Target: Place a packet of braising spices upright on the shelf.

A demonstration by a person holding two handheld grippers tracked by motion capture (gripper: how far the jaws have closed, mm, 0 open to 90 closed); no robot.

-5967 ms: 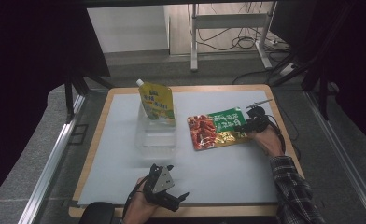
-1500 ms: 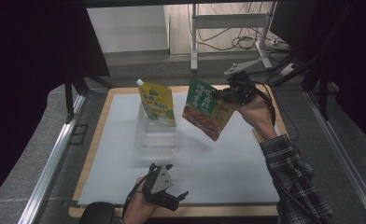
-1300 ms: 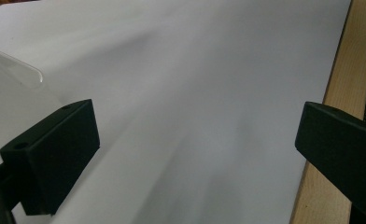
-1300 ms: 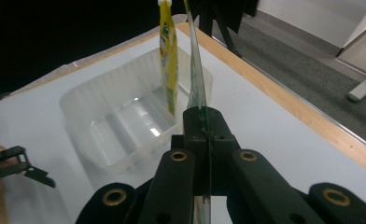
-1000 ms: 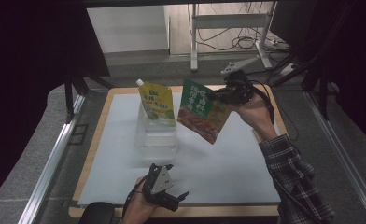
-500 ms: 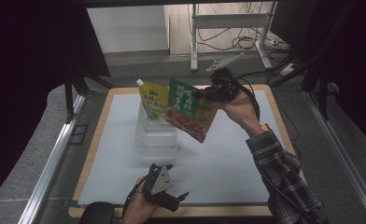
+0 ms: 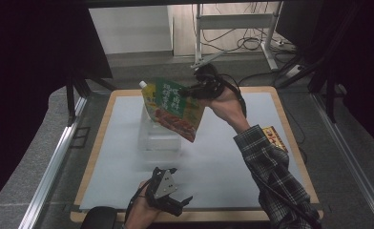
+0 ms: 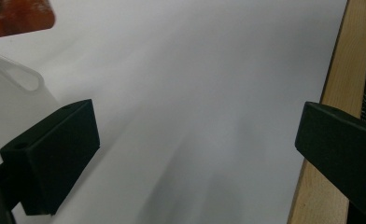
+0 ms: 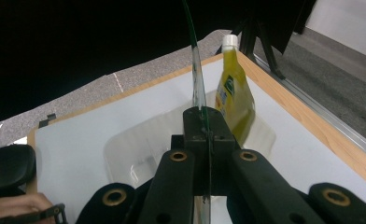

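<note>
The green and red pouch (image 7: 175,109) hangs in the air in the upper middle of the high view, tilted, with its red part pointing down toward the clear container (image 7: 160,138) below it. The right gripper (image 7: 191,91) holds the pouch by its upper right edge, and its jaws are pressed together on the thin foil. In the right gripper view the pouch (image 9: 197,88) appears edge-on as a thin line which rises from between the closed jaws in the middle of the frame. Behind it, in the upper right, the yellow spout pouch (image 9: 235,95) stands upright in the clear container (image 9: 125,149).

The left gripper (image 7: 173,198) rests at the bottom of the high view, near the front edge of the table (image 7: 233,162). In the left gripper view its jaws stand wide apart with nothing between them, above the white table surface (image 8: 195,93).
</note>
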